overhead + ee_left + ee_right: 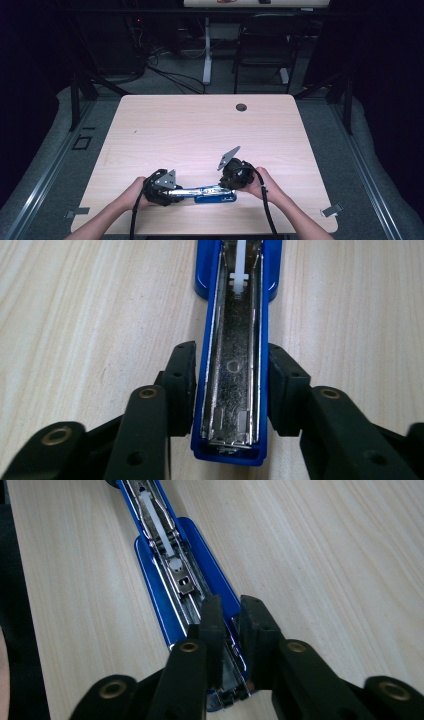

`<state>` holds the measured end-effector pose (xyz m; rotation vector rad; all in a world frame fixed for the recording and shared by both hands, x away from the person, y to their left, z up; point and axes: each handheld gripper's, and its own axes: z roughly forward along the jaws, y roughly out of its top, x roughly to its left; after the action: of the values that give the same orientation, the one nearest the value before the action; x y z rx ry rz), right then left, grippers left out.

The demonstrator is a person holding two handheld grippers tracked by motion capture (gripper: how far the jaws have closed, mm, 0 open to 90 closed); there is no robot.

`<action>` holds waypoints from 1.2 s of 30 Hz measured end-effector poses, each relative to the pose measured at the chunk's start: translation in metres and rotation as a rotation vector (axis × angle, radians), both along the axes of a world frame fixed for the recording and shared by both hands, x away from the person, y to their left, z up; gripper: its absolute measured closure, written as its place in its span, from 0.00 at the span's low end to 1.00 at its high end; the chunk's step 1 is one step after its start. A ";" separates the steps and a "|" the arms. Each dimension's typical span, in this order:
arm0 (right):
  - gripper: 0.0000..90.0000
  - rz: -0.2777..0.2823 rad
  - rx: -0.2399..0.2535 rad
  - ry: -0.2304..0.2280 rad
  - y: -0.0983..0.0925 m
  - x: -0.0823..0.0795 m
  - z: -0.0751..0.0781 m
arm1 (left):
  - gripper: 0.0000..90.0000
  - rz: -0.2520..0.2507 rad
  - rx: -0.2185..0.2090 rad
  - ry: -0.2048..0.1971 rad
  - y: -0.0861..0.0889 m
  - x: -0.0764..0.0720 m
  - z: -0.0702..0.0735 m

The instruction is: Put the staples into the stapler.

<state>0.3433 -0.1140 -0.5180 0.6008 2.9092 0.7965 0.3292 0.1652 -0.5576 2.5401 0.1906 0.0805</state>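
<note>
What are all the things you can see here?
stapler: one, blue with a silver metal channel, swung open flat on the near part of the table.
table: one, pale wood, middle of the room.
hole: one, dark and round, far side of the tabletop.
chair: one, black, behind the table.
left gripper: one, black, jaws clamped on the sides of the stapler's open arm.
right gripper: one, black, jaws pinching the stapler's other end.
hands: two, holding the grippers.

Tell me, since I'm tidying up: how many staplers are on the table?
1: a blue stapler lies opened flat near the table's front edge, between the left gripper and right gripper.
</note>
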 end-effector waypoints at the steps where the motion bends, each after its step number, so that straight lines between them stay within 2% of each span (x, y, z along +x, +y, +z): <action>1: 0.94 0.007 0.008 -0.005 0.001 -0.001 -0.001 | 0.64 0.001 -0.005 0.005 0.001 0.000 0.000; 2: 0.95 0.004 0.021 -0.008 0.002 -0.001 -0.001 | 0.64 0.006 -0.018 0.001 0.002 0.000 0.000; 4: 0.96 0.007 0.032 -0.002 0.005 -0.002 -0.001 | 0.63 0.005 -0.021 0.017 0.003 0.000 0.001; 5: 0.97 0.009 0.046 -0.003 0.007 -0.003 -0.002 | 0.62 0.007 -0.016 0.023 0.003 0.001 0.001; 11: 0.97 0.035 0.054 -0.003 0.025 -0.005 -0.007 | 0.63 0.015 0.006 0.038 0.004 0.000 -0.004; 12: 0.97 0.037 0.056 -0.004 0.028 -0.006 -0.008 | 0.64 0.008 0.020 0.048 0.004 0.001 -0.004; 13: 0.97 0.039 0.061 -0.002 0.030 -0.006 -0.009 | 0.64 0.020 0.016 0.035 0.004 0.000 -0.006; 15: 0.97 0.042 0.065 -0.002 0.035 -0.007 -0.010 | 0.70 0.005 0.024 0.043 0.004 0.000 -0.005; 23: 0.98 0.056 0.110 -0.013 0.054 -0.011 -0.012 | 0.71 -0.017 0.012 0.018 0.005 -0.001 0.004; 28: 0.99 0.069 0.120 -0.018 0.063 -0.012 -0.015 | 0.71 -0.015 -0.030 0.021 0.007 -0.001 0.010; 33: 0.99 0.073 0.142 -0.020 0.062 -0.012 -0.014 | 0.71 -0.013 -0.074 0.020 0.009 -0.001 0.015; 35: 0.99 0.090 0.153 -0.026 0.062 -0.014 -0.014 | 0.70 -0.015 -0.084 0.024 0.010 -0.001 0.017; 36: 0.99 0.103 0.151 -0.031 0.062 -0.015 -0.013 | 0.71 -0.004 -0.102 0.022 0.010 -0.002 0.017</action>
<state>0.3285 -0.0516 -0.5306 0.4478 2.8901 1.0354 0.3269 0.1751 -0.5404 2.4401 0.1927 0.0407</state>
